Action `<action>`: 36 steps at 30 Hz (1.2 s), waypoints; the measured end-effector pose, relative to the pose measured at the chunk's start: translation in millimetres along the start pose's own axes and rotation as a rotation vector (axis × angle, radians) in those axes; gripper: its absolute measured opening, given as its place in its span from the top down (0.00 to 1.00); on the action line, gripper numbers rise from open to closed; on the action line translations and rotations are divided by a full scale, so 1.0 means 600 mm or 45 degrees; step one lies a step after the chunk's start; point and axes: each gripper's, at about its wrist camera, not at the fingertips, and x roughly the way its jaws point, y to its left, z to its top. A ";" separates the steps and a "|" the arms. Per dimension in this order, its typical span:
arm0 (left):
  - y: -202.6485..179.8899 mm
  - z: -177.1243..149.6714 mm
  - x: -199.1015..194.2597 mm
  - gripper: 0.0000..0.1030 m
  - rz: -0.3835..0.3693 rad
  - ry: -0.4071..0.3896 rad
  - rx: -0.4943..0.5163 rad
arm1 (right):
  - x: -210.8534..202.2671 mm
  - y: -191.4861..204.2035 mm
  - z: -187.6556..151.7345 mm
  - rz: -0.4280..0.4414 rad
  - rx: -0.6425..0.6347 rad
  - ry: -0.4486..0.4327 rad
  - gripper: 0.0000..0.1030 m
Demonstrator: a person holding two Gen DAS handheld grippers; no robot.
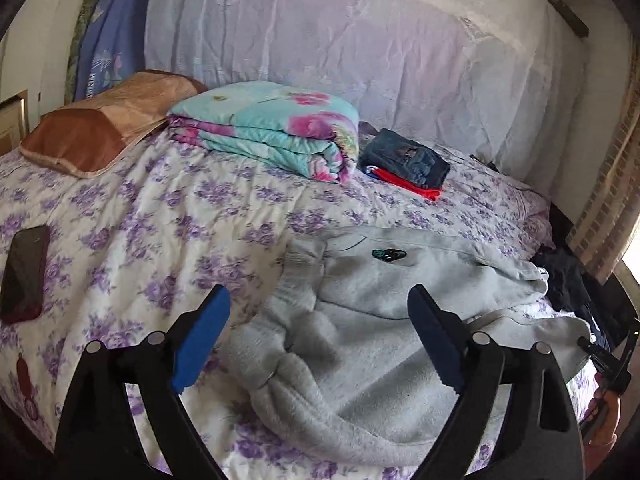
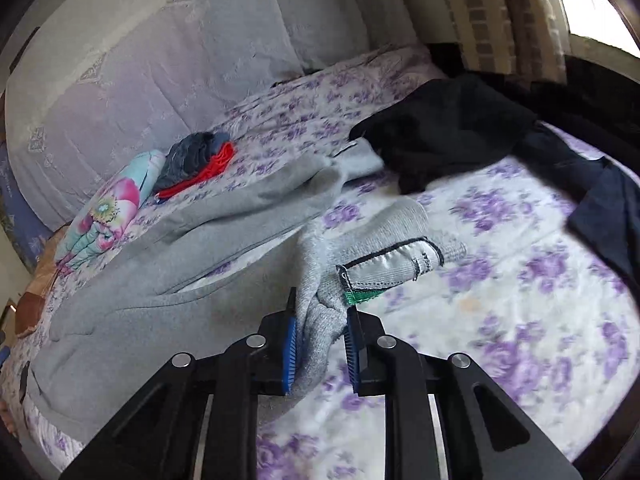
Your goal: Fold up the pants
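Grey fleece pants (image 1: pixel 384 320) lie spread across the floral bedspread (image 1: pixel 160 240), with a small dark logo on them. My left gripper (image 1: pixel 316 296) is open and empty, hovering above the pants' near end. In the right wrist view the pants (image 2: pixel 168 280) stretch away to the left. My right gripper (image 2: pixel 322 320) is shut on a bunched grey edge of the pants, where a white inner label with a green tab (image 2: pixel 384 270) shows.
A folded floral quilt (image 1: pixel 272 128), a brown pillow (image 1: pixel 100 124) and a stack of folded jeans on red cloth (image 1: pixel 408 162) lie at the back. A phone (image 1: pixel 26 272) lies at left. Dark clothes (image 2: pixel 460 124) lie at the right.
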 end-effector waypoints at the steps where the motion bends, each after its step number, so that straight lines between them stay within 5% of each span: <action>1: -0.012 -0.004 0.015 0.12 -0.011 0.013 0.017 | -0.012 -0.016 -0.004 -0.055 0.006 -0.017 0.80; 4: -0.029 -0.011 0.055 0.11 -0.009 0.083 0.059 | 0.008 -0.069 -0.042 -0.268 -0.016 0.104 0.72; 5: -0.031 -0.012 0.069 0.11 -0.002 0.116 0.071 | 0.026 -0.083 -0.058 -0.308 -0.042 0.196 0.54; 7: -0.025 -0.002 0.092 0.11 0.009 0.186 0.093 | 0.013 -0.079 -0.065 -0.328 -0.123 0.211 0.40; 9: -0.004 0.017 0.103 0.11 0.015 0.207 0.092 | -0.023 -0.053 -0.044 -0.382 -0.182 0.194 0.37; 11: 0.014 0.040 0.118 0.10 0.040 0.227 0.097 | -0.068 -0.011 -0.012 -0.302 -0.247 0.077 0.28; 13: 0.031 0.069 0.157 0.10 0.036 0.293 0.130 | -0.092 0.049 0.025 -0.178 -0.356 -0.028 0.06; 15: 0.040 0.086 0.211 0.10 -0.045 0.426 0.162 | -0.083 0.125 0.058 0.020 -0.512 -0.067 0.03; 18: 0.057 0.099 0.295 0.11 -0.121 0.597 0.145 | -0.014 0.251 0.096 0.299 -0.712 0.018 0.03; 20: 0.067 0.096 0.347 0.11 -0.217 0.724 0.117 | 0.052 0.338 0.112 0.388 -0.860 0.092 0.03; 24: 0.070 0.076 0.425 0.11 -0.490 0.981 0.046 | 0.192 0.490 0.121 0.483 -1.134 0.235 0.03; 27: 0.057 0.081 0.434 0.11 -0.560 0.985 0.107 | 0.301 0.584 0.108 0.458 -1.334 0.337 0.04; 29: 0.055 0.089 0.441 0.26 -0.650 1.008 0.090 | 0.365 0.625 0.094 0.457 -1.423 0.435 0.04; 30: 0.055 0.092 0.444 0.37 -0.661 1.015 0.089 | 0.393 0.640 0.087 0.468 -1.458 0.508 0.07; 31: 0.057 0.092 0.451 0.50 -0.654 1.020 0.087 | 0.416 0.651 0.076 0.474 -1.495 0.581 0.26; 32: 0.061 0.092 0.455 0.55 -0.651 1.028 0.073 | 0.433 0.660 0.067 0.470 -1.535 0.647 0.48; 33: 0.066 0.092 0.460 0.59 -0.654 1.032 0.045 | 0.446 0.667 0.059 0.464 -1.568 0.708 0.85; 36: 0.073 0.099 0.460 0.66 -0.665 1.002 0.006 | 0.428 0.699 0.058 0.454 -1.666 0.629 0.91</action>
